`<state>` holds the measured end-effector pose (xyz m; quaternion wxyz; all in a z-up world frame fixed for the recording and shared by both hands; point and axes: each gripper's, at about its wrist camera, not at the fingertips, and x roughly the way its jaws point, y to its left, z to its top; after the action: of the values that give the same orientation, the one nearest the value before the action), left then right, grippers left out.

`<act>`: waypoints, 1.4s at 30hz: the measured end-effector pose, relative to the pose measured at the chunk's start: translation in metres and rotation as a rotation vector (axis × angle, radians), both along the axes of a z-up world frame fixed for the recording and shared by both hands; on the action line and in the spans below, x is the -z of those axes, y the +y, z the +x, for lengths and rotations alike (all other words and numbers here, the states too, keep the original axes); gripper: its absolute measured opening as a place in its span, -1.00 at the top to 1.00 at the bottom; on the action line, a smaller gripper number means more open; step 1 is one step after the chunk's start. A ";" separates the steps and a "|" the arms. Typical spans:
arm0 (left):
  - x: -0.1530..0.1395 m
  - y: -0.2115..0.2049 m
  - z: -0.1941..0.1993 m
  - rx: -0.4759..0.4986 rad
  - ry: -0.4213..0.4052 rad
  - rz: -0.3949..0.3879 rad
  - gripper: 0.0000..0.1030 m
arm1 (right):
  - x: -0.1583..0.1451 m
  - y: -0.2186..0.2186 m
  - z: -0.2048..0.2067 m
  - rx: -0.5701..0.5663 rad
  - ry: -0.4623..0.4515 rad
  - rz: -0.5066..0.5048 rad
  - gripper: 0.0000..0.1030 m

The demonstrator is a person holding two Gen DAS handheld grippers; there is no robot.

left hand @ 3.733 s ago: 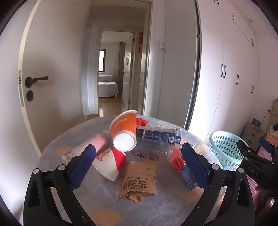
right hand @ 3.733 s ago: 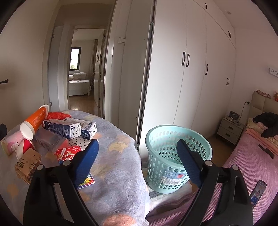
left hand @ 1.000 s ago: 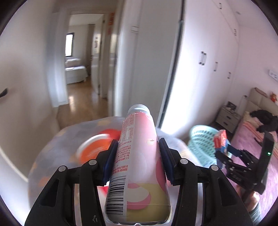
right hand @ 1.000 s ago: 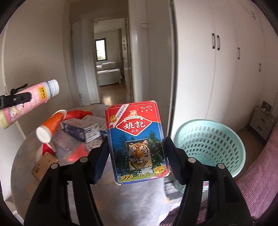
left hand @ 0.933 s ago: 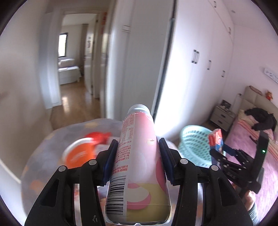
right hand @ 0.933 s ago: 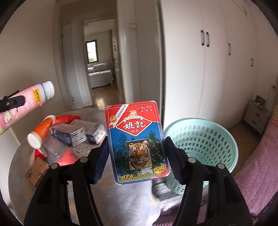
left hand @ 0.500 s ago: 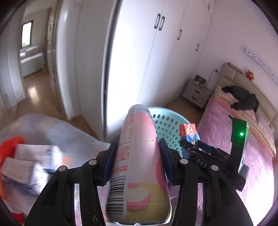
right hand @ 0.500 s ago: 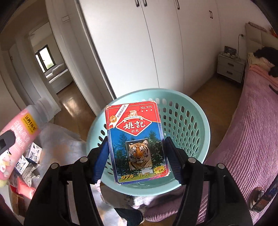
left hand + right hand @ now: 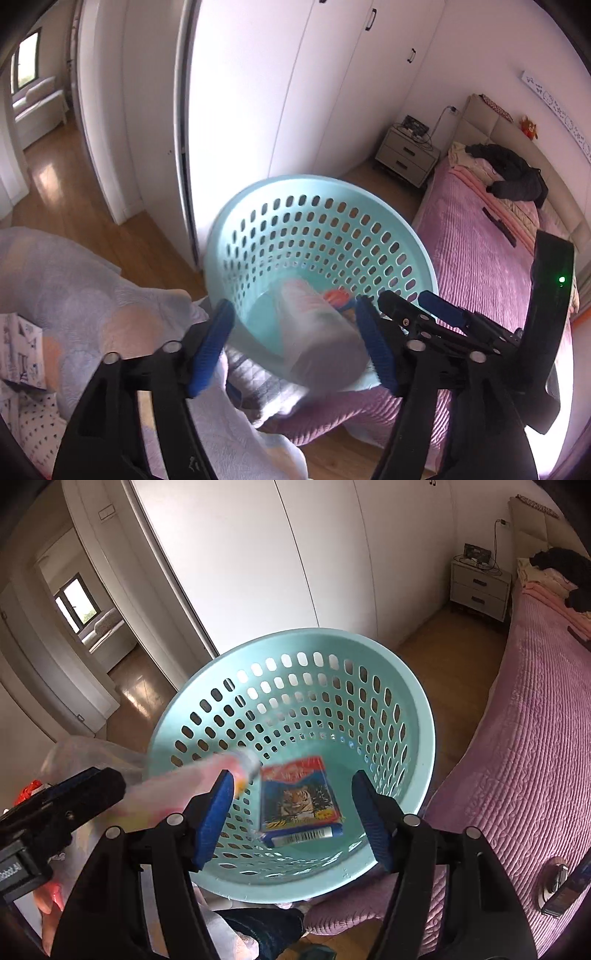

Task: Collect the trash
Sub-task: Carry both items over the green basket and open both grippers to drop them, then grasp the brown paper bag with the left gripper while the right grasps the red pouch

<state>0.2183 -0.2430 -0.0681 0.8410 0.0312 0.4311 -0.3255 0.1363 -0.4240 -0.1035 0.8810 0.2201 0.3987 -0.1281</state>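
Both pairs of fingers are opening above the basket [image 9: 424,716]. The bottle [image 9: 317,332], blurred, probably light and slick, drops from the left gripper [image 9: 299,347]; the card box [image 9: 299,797] falls clear of the right gripper [image 9: 295,812].

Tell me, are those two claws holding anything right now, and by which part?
Nothing. The left gripper is opening and the pink bottle is dropping blurred into the basket; the right gripper's card box is already inside.

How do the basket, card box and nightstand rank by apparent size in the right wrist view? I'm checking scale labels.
Largest to smallest:
1. basket
2. card box
3. nightstand, though it stands farther off, so its true size is unsure.
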 end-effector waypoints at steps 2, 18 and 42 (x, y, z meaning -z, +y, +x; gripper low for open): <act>-0.012 -0.004 -0.004 0.003 -0.019 -0.015 -0.37 | -0.003 -0.001 -0.005 0.000 -0.006 0.002 -0.22; -0.102 0.135 -0.100 -0.205 -0.255 -0.098 -0.37 | -0.084 0.092 -0.045 -0.214 -0.212 -0.092 -0.22; -0.026 0.311 -0.169 -0.609 -0.090 -0.009 -0.59 | -0.045 0.298 -0.043 -0.807 -0.210 -0.154 -0.21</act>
<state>0.0493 0.0683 -0.0419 0.9181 -0.0889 0.3816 -0.0590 0.0933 -0.1263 -0.0587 0.9102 -0.0082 0.3504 0.2208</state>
